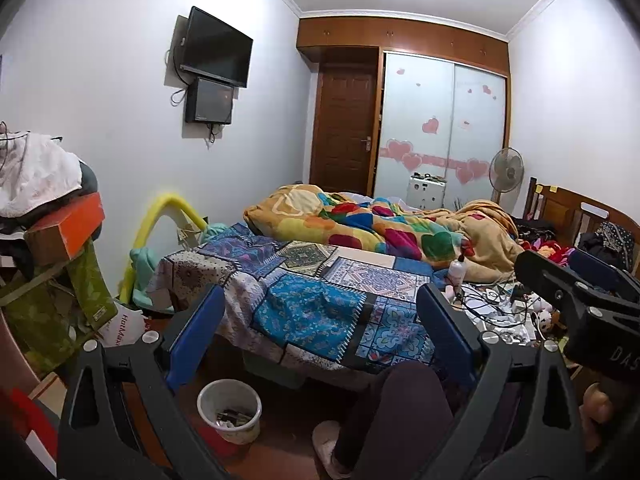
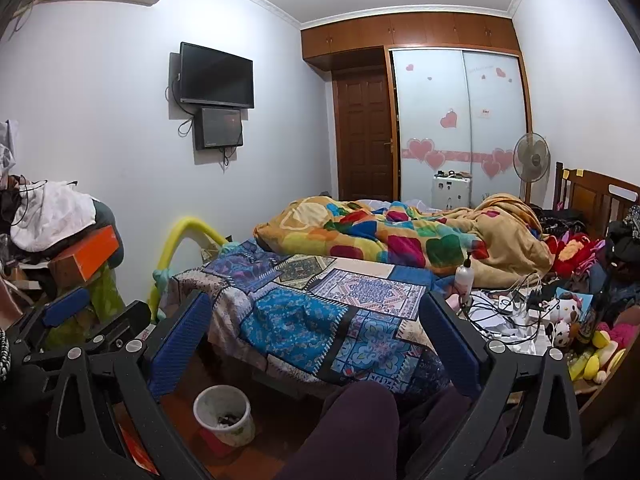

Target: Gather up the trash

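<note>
Hovering over the foot of the bed (image 1: 312,312), both grippers empty: left gripper (image 1: 320,332) jaws spread wide, right gripper (image 2: 316,340) jaws likewise apart, nothing held. Waste bin (image 1: 229,410) sits on the floor at 7 o'clock in both views, some scraps already in the bottom. Likely trash left: crumpled white paper and wrappers among the cables (image 2: 504,320) on the bed at 3 o'clock, beside a white bottle (image 2: 464,278). Judging progress as early, with no pick in hand yet.
</note>
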Available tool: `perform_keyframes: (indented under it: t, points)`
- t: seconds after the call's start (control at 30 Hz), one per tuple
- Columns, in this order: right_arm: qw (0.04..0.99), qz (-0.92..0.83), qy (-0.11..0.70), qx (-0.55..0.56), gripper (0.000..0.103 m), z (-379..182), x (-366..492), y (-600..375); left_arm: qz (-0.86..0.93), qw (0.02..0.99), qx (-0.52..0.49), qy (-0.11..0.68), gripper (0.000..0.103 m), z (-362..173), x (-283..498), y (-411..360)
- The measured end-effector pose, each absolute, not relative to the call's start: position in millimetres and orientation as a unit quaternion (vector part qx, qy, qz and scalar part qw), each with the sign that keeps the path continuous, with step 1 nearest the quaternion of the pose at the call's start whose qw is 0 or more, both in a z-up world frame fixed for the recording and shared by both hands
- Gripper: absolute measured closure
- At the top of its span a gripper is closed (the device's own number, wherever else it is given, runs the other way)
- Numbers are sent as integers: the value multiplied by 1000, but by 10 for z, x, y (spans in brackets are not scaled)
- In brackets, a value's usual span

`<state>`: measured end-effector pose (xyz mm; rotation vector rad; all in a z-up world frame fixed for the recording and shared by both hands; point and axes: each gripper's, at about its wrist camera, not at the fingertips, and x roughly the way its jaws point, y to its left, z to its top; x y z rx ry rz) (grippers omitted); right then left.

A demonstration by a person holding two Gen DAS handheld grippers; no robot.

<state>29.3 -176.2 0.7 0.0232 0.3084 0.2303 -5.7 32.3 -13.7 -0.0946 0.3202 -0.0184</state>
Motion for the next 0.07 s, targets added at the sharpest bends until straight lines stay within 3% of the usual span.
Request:
perform_keyframes:
  t: [0.07]
  points:
    - [981, 116, 154, 11, 0, -1, 308, -1765, -9, 985, -50, 165, 6, -159, -31, 332]
